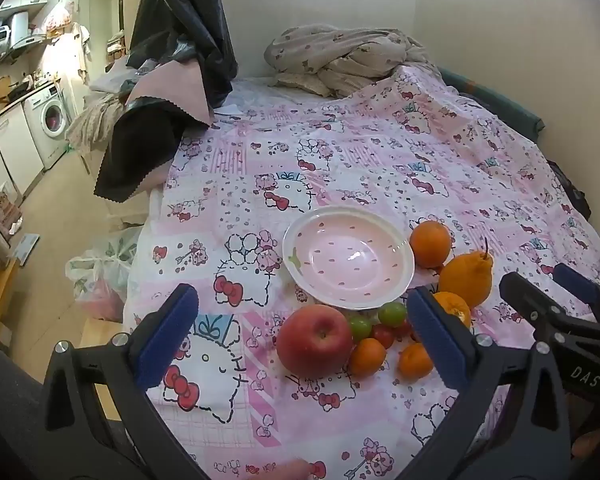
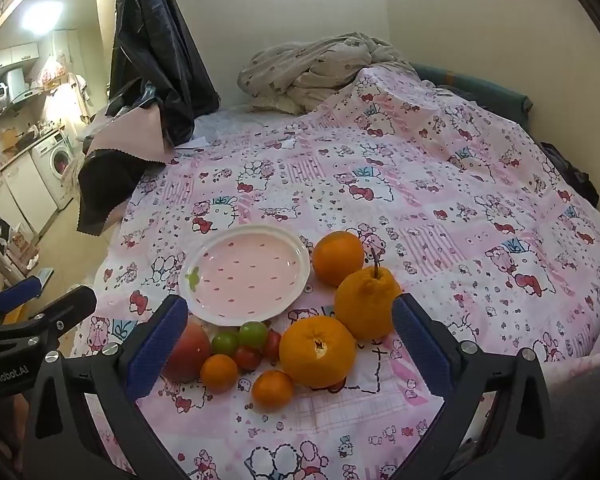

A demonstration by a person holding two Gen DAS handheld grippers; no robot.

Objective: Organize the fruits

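Note:
An empty pink bowl [image 1: 350, 258] [image 2: 246, 274] with a white rim sits on the pink cartoon-print cloth. A red apple [image 1: 315, 340] [image 2: 188, 352] lies just in front of it. Beside the apple are two green grapes [image 1: 392, 314] [image 2: 253, 333], red cherry tomatoes [image 1: 383, 336] [image 2: 247, 357] and two small tangerines [image 1: 367, 357] [image 2: 272, 390]. A large orange [image 2: 317, 351], a stemmed orange pear-shaped citrus [image 1: 466, 278] [image 2: 366, 302] and another round orange [image 1: 431, 243] [image 2: 338, 257] lie to the right. My left gripper [image 1: 302, 340] hangs open above the apple. My right gripper [image 2: 286, 346] hangs open above the large orange.
A crumpled beige blanket [image 1: 340, 58] lies at the far end of the cloth-covered surface. Dark garments [image 1: 180, 40] hang over the left far corner. The left edge drops to a floor with a plastic bag [image 1: 100, 268]; a kitchen with a washing machine [image 1: 52, 118] lies beyond.

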